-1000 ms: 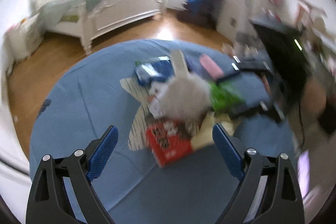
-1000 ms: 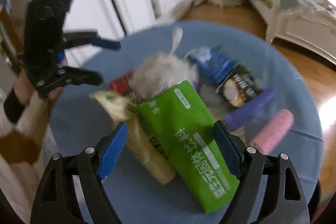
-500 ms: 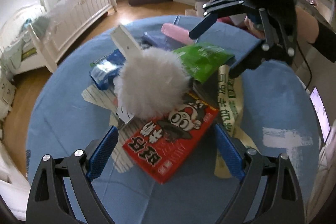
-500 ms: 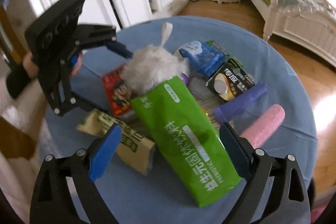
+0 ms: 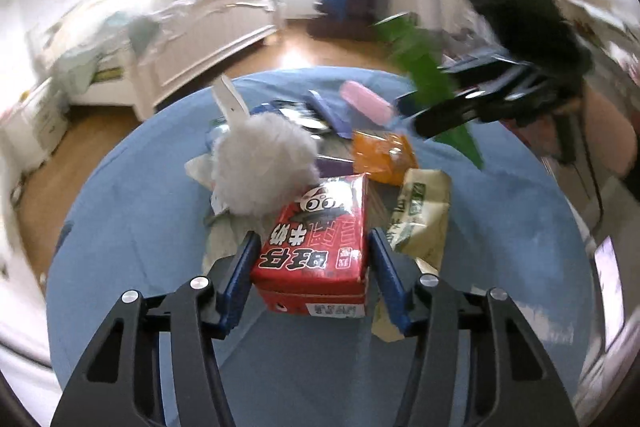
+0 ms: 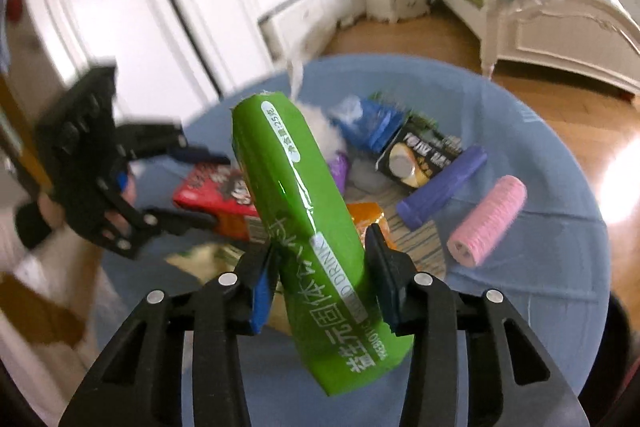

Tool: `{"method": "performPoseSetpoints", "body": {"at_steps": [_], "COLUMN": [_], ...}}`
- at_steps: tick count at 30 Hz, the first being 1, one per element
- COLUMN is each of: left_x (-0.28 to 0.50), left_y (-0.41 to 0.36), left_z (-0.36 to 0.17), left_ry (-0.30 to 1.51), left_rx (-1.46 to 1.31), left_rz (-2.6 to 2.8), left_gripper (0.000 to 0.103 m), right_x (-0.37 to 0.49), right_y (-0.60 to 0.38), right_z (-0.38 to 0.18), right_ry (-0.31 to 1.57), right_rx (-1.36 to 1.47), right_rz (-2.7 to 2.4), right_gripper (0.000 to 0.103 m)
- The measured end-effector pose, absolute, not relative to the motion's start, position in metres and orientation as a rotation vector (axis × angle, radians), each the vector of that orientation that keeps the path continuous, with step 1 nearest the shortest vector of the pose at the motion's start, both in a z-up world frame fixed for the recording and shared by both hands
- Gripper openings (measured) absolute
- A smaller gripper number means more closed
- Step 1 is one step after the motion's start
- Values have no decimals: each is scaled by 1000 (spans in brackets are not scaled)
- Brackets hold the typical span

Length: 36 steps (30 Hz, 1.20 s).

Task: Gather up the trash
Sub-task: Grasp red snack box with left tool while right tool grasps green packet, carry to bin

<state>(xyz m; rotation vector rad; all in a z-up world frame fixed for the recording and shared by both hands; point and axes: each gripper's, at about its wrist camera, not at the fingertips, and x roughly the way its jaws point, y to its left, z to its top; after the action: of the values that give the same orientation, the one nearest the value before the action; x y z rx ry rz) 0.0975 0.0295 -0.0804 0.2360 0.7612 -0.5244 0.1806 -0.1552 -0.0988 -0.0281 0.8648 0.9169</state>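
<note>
A pile of trash lies on a round blue table. My left gripper has its jaws closing, and both blue pads press the sides of a red carton. That carton also shows in the right wrist view, between the left fingers. My right gripper is closing too, its pads pressed on a long green packet that it holds tilted above the pile. The green packet appears blurred in the air in the left wrist view.
A white fluffy ball, an orange packet and a beige packet crowd around the carton. A pink roll, a purple roll, a blue bag and a black packet lie further off. A white bed stands beyond the table.
Both grippers went from wide open to closed. The left one moved forward around the red carton. The right one gripped the green packet and raised it off the pile, uncovering the orange packet.
</note>
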Motion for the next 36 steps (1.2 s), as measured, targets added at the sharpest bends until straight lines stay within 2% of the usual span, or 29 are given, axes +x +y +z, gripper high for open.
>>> {"method": "performPoseSetpoints", "body": {"at_steps": [5,11,16,21,28,31,36], "left_x": [102,122,110,85,99,115,155], "left_y": [40,31,37,23,-48,-86,-170], "left_z": [-76,-107,-99,-58,-13,-12,-23], "left_ry": [762,952,909,797,678,679,728], "left_rx": [122,162,50,-90,-195,-221,-224], "left_rz": [-423,-356,-371,-444,-568,-591,-686], "left_gripper": [55,56,50,49,50,50,50], "right_x": [164,137,127,116,109,114,133], "right_y": [-202,-233,-252,-276,-319,-341,-373], "right_z": [-84,-73,-75,-75,-63,-68,-94], "right_ry": [776,704,700,660,514,471,503], "right_rx": [162,204,212,252,255,236,216], "right_rz": [810,761,754,716,511,371,220], "right_gripper": [43,43,43,43,43,43,43]}}
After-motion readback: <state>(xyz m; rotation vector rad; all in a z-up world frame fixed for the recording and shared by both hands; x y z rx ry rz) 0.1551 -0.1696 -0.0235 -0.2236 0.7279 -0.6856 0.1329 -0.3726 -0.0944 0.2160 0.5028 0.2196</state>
